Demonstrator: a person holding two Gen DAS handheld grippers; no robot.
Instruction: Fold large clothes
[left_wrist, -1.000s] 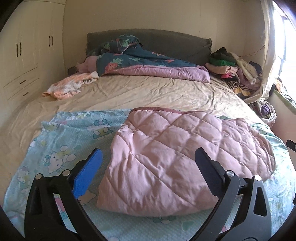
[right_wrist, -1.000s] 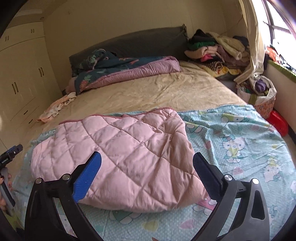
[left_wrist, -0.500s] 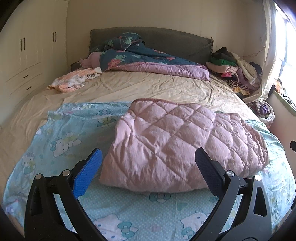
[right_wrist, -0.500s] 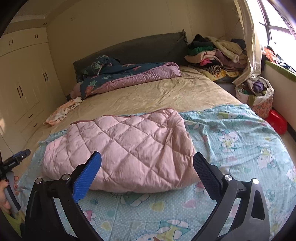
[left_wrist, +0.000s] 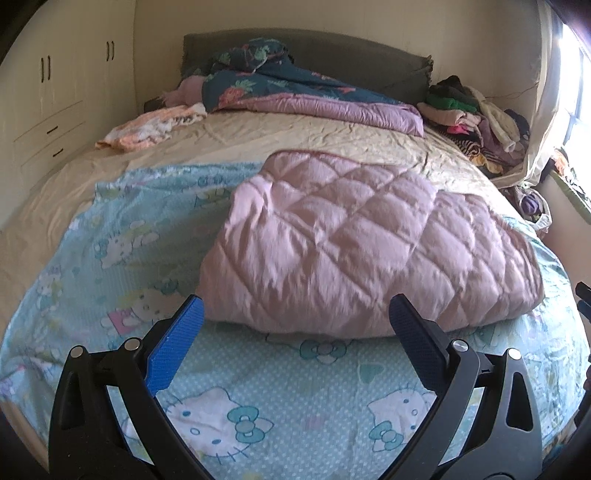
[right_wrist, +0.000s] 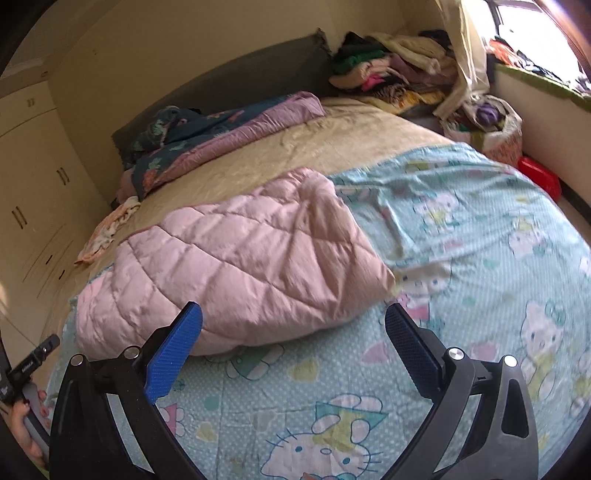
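Left wrist: tongs (left_wrist: 295, 325) gape before quilt (left_wrist: 369, 243) edge.

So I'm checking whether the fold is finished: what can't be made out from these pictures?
- Pink quilted jacket: sleeves, collar and front tucked under its own bulk, both wrist views.
- Its near edge: motion-blurred, left wrist view.
- Light-blue cartoon-cat sheet: covered beneath the jacket.
- Left gripper: cut off by right wrist view's edge.

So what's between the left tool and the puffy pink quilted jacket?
Only the light blue cartoon-cat bedsheet. In the left wrist view, the open left tool hovers short of the folded pink quilted jacket, with nothing else between.
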